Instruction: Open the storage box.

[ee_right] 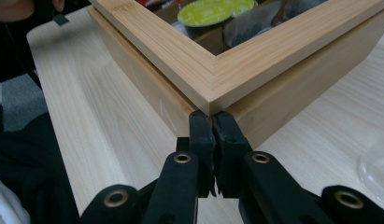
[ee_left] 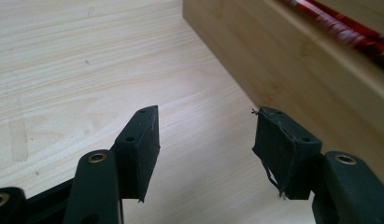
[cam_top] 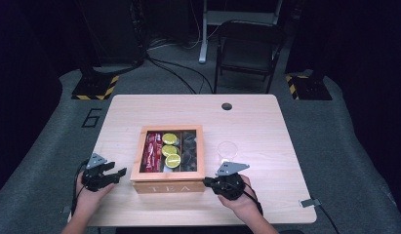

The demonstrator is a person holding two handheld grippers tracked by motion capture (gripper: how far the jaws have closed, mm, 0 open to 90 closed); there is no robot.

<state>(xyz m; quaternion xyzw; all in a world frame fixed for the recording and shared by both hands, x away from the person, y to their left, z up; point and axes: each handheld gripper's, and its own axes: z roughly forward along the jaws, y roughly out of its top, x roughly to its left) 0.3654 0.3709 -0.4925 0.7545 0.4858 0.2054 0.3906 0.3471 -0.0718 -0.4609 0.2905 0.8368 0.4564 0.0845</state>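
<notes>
Wooden surface (cam_top: 266, 122) first, pale and bare toward its far edge. Centred on it, a bamboo tea box (cam_top: 168, 186), glass-paned lid down, red sachets (cam_top: 152, 151) and yellow-green capsules (cam_top: 170, 148) visible under the pane. Probably stiff, fairly light, smooth-sided; glass likely fragile, so best taken by the lid's wooden frame at a front corner. Right of the box, an upturned clear glass (cam_top: 227, 150). Right gripper (ee_right: 212, 122) clenched, empty, tips against the box's front right corner below the lid rim. Left gripper (ee_left: 206, 140) released, half spread, just beside the box's left wall.
</notes>
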